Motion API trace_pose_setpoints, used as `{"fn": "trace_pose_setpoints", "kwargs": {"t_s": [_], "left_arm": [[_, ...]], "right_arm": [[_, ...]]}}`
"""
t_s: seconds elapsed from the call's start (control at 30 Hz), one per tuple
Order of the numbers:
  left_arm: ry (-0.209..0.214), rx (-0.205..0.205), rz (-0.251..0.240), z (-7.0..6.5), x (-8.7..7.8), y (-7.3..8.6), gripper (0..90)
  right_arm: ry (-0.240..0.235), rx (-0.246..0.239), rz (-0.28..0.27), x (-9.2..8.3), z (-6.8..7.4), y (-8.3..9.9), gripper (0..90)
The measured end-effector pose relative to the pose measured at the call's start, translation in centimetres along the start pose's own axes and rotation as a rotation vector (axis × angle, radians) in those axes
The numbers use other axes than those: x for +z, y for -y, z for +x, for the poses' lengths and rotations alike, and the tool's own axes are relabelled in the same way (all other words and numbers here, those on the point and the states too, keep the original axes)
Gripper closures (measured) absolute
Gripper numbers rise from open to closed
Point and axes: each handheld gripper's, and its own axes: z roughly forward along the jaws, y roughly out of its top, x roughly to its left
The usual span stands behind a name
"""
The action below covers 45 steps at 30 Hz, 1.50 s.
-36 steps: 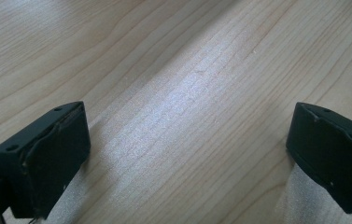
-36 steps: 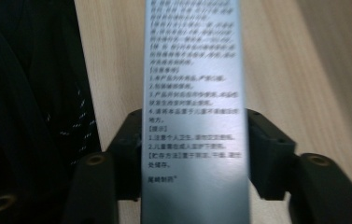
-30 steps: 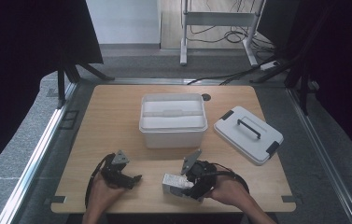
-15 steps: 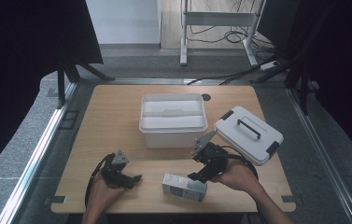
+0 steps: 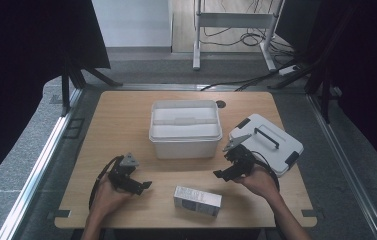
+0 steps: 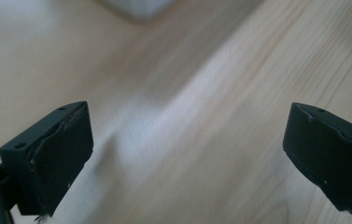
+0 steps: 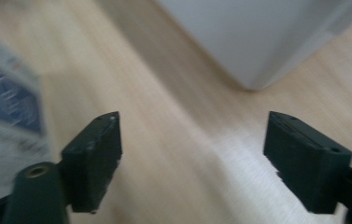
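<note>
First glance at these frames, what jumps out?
The open white bin at mid-table, with its lid lying flat to the right. A small printed box lies alone near the front edge, between the left gripper and the right gripper, both open and empty.

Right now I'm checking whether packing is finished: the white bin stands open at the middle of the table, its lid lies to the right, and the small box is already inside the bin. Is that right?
Not quite. The small box is not in the bin; the high view shows it lying on the table near the front edge, between the two hands. The bin does stand open, with the lid to its right.
</note>
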Motion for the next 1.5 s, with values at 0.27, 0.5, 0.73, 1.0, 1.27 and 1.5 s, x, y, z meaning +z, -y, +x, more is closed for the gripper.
{"fn": "trace_pose_setpoints", "kwargs": {"t_s": [0.27, 0.5, 0.73, 1.0, 1.27, 1.5], "left_arm": [[0.051, 0.066, 0.014, 2.4, 0.8, -6.1, 0.4], [0.046, 0.083, 0.030, 3.4, 2.1, -8.2, 0.0], [0.072, 0.074, -0.003, 3.7, 2.9, -8.6, 0.0], [0.047, 0.088, 0.004, 2.4, 2.5, -8.4, 0.0], [0.050, 0.103, 0.003, 0.2, 1.3, -6.9, 0.0], [0.077, 0.099, -0.009, -1.8, -0.1, -5.1, 0.0]], "right_arm": [[0.067, 0.060, -0.116, 2.6, -2.4, -0.2, 0.2], [0.047, 0.054, -0.187, 3.5, -3.7, -2.1, 0.0], [0.012, 0.044, -0.217, 3.9, -4.4, -2.9, 3.6], [0.003, 0.030, -0.213, 3.5, -3.4, -2.4, 1.5], [-0.018, 0.009, -0.215, 2.4, -0.5, -0.5, 0.0], [-0.032, -0.001, -0.215, 1.6, 1.6, 0.7, 0.0]]}}
